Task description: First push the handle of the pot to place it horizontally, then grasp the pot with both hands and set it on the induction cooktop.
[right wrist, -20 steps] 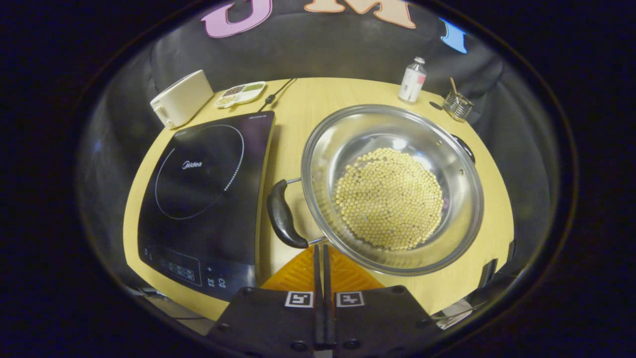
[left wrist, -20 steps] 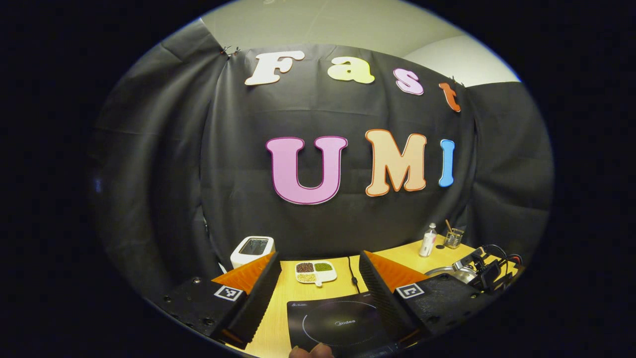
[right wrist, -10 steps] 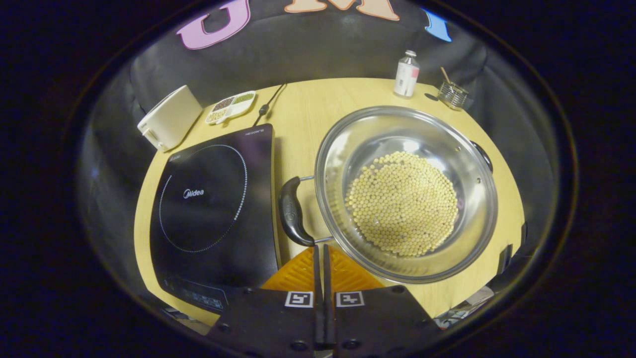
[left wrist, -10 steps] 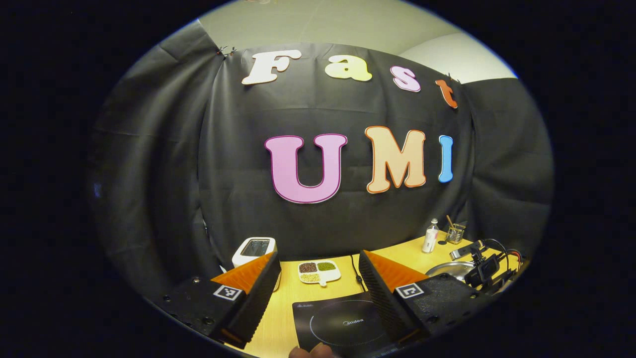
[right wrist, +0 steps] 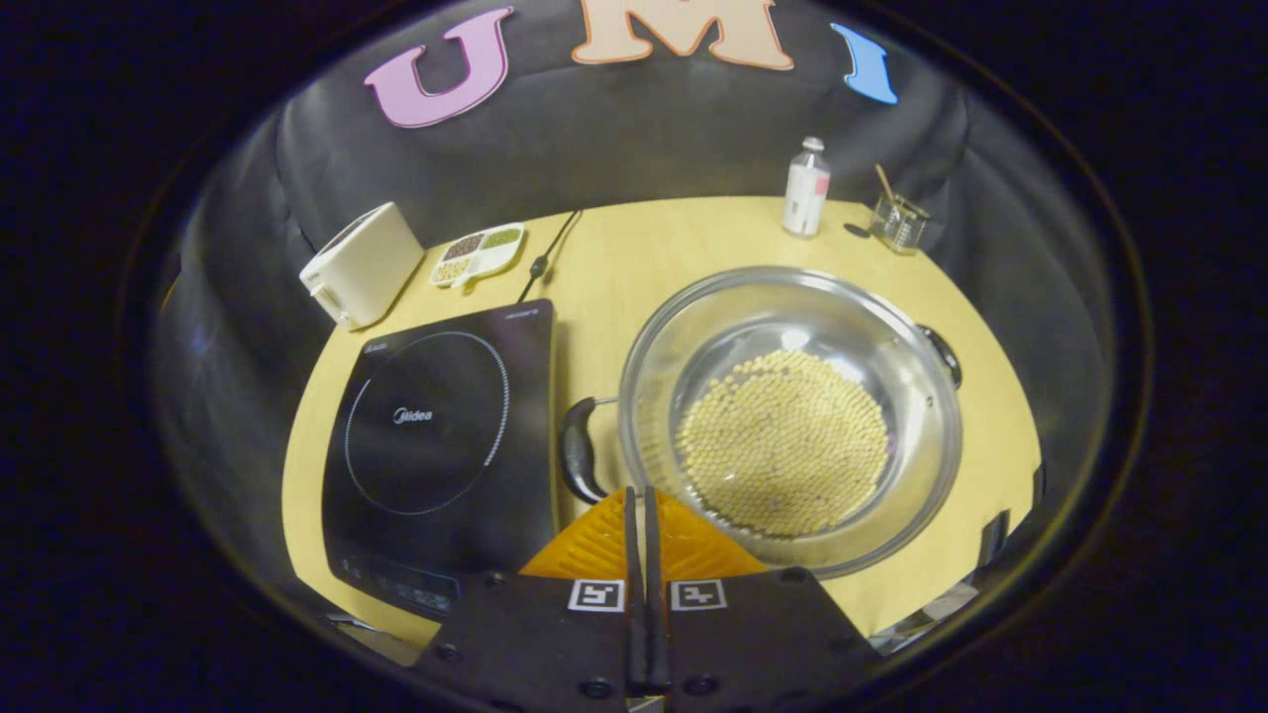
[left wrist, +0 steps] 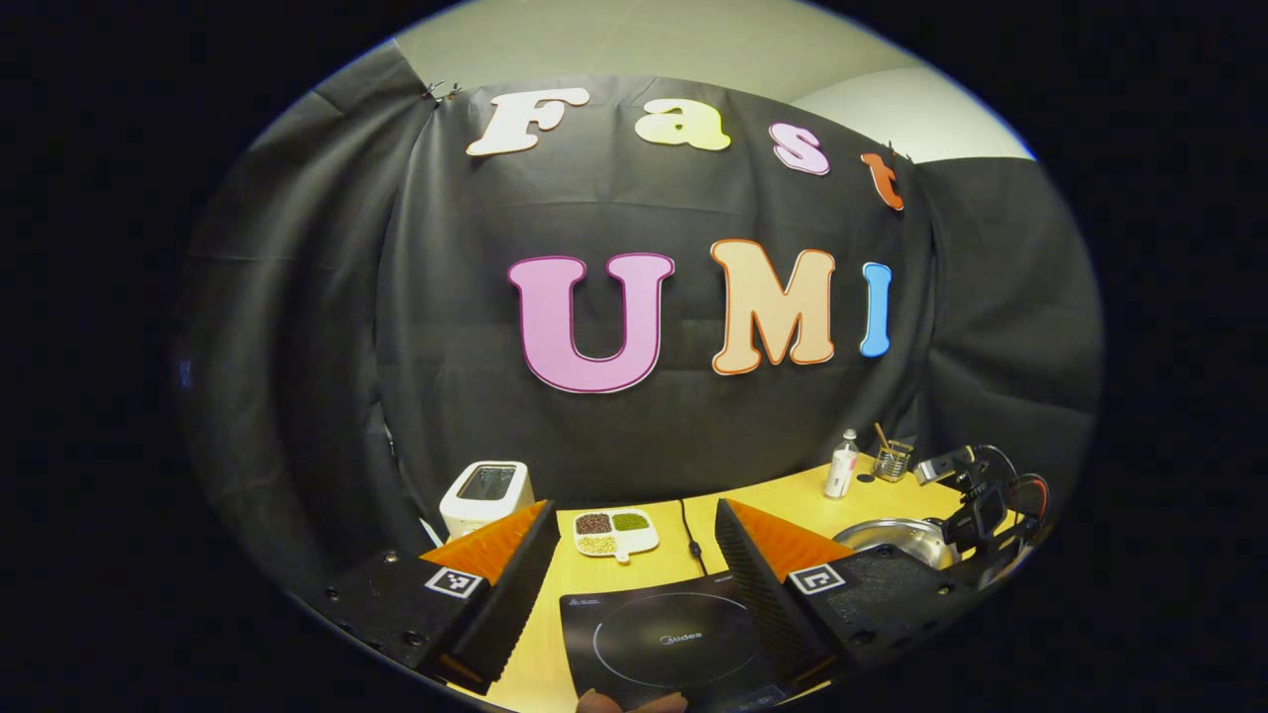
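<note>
In the right gripper view, a toaster (right wrist: 362, 265) stands at the far left of the tabletop (right wrist: 644, 248), with a divided dish (right wrist: 477, 254) of beans just to its right and a cord (right wrist: 547, 253) trailing beside that. In front of them lies the cooktop (right wrist: 436, 446), flat and bare. Right of the cooktop, near its edge but apart from it, sits the pot (right wrist: 792, 416), holding a layer of pale beans (right wrist: 783, 441). Its near handle (right wrist: 578, 461) points toward the cooktop; the far handle (right wrist: 941, 352) sticks out on the opposite side. Behind the pot, a small bottle (right wrist: 806, 186) and a glass cup (right wrist: 898, 220) stand at the tabletop's back edge. The right gripper (right wrist: 639, 510) hovers just before the near handle and the pot's rim, its jaws pressed together with nothing between them.

In the left gripper view, the left gripper (left wrist: 634, 555) hangs above the cooktop (left wrist: 674, 639) with its jaws spread wide and empty. The pot (left wrist: 892, 535) shows at the far right, with the right gripper (left wrist: 976, 505) over it.
</note>
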Tool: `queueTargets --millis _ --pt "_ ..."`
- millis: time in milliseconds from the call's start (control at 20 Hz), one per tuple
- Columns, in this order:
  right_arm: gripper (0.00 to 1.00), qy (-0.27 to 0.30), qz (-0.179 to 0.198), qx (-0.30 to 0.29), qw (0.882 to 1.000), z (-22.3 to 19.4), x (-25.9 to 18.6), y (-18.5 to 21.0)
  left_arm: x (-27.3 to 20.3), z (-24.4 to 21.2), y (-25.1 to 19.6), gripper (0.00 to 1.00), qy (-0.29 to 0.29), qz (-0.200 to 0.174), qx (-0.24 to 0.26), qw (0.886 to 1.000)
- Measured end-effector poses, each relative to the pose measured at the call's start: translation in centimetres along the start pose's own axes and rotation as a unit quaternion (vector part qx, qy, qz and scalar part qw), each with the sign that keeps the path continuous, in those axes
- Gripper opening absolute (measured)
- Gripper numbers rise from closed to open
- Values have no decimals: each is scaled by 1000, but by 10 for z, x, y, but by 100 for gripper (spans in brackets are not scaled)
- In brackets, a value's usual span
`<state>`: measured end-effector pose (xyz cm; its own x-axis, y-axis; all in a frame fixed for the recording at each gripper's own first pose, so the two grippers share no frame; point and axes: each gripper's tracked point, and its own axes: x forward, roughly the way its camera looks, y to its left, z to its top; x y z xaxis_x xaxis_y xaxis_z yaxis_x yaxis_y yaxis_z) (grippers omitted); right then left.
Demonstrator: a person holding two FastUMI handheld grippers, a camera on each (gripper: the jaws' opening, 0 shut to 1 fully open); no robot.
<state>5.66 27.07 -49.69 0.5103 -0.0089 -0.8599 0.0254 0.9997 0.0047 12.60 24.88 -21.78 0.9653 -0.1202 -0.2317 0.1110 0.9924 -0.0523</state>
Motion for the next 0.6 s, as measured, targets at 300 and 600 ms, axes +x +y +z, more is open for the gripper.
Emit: queueTargets --millis 300,600 --pt "22 -35 -23 10 999 25 -6 -74 8 -16 -56 97 38 -29 0 999" --pt "53 -52 -26 -9 998 57 3 -157 16 -66 -129 98 125 -30 -25 991"
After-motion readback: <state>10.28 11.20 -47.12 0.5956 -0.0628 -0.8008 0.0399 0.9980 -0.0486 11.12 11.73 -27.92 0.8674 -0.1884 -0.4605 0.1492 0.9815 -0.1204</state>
